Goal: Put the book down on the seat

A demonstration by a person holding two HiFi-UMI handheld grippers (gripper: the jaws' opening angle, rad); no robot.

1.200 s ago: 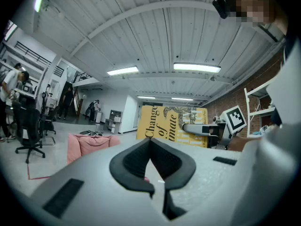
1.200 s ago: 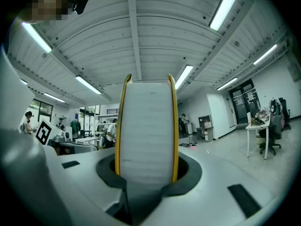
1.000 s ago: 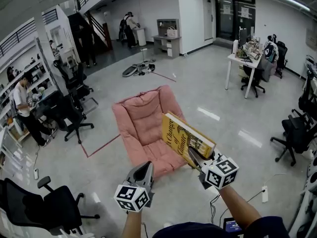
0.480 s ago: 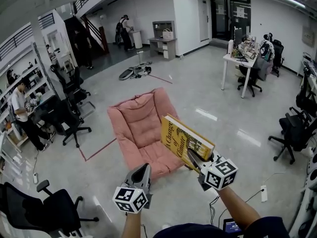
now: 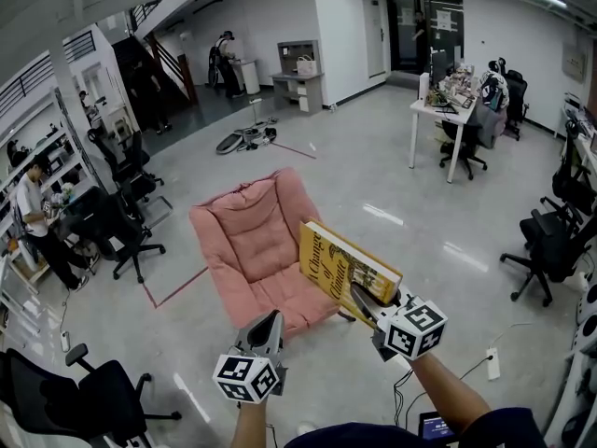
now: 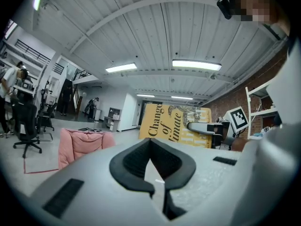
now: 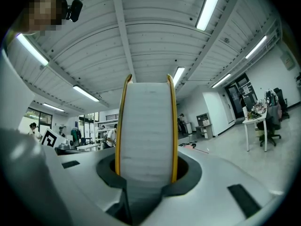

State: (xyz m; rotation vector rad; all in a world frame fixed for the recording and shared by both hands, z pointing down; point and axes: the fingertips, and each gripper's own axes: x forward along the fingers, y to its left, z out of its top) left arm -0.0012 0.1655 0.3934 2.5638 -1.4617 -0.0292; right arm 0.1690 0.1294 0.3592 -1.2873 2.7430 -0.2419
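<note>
Book [image 5: 347,267], a thick yellow hardcover with a white page block, is clamped tilted in the right gripper [image 5: 362,292]. It hides the padded pink seat's [image 5: 247,241] right edge. The left gripper [image 5: 273,317] is closed and empty.

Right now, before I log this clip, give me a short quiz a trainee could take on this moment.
1. Which gripper holds the yellow book? A) left gripper B) right gripper C) both
2. True or false: the book lies flat on the pink seat.
3. Fill in: the left gripper's jaws are ____, with nothing between them.
Key: 1 B. 2 False; it is held tilted in the air, clear of the seat. 3 Together.
</note>
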